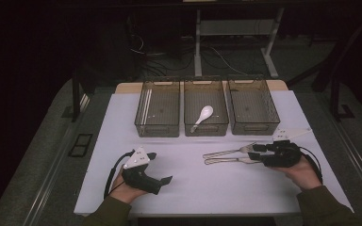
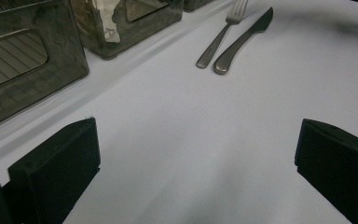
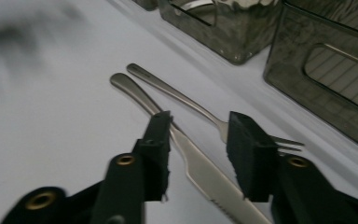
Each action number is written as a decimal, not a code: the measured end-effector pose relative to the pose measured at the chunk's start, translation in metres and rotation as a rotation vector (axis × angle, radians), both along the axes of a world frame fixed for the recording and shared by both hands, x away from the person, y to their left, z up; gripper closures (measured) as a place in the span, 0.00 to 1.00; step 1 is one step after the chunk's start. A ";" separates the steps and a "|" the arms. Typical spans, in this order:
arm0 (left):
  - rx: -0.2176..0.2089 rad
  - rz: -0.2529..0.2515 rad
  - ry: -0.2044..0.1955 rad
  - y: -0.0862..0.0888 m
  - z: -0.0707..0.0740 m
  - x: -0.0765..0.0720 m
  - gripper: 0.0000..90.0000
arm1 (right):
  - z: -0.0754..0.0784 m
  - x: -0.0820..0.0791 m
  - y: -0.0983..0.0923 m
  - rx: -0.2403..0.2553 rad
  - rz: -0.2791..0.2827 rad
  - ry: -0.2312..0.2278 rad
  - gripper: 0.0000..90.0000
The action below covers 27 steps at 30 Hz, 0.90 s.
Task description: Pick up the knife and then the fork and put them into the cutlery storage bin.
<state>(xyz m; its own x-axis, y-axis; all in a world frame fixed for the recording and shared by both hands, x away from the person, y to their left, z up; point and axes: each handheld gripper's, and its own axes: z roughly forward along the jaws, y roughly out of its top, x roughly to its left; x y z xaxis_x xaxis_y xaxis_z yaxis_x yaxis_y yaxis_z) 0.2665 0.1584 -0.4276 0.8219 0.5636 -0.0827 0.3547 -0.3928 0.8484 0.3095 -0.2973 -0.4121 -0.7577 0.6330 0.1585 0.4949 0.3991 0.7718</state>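
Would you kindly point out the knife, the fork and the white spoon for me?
knife (image 3: pixel 200 175): right gripper view, on the blade between the jaws.
fork (image 3: pixel 177 100): right gripper view, on the handle.
white spoon (image 1: pixel 207 112): high view, on the bowl, in the middle bin.

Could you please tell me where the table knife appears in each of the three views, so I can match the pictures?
High view: the knife lies right of centre on the white sheet, nearer the person than the fork.
Left gripper view: upper centre, right of the fork.
Right gripper view: centre, running between the right tongs.
Shared landmark: the fork lying alongside it.
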 end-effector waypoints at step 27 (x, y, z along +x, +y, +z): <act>-0.006 -0.015 0.030 0.000 -0.003 0.001 0.00 | -0.030 0.028 -0.001 -0.261 0.045 0.065 1.00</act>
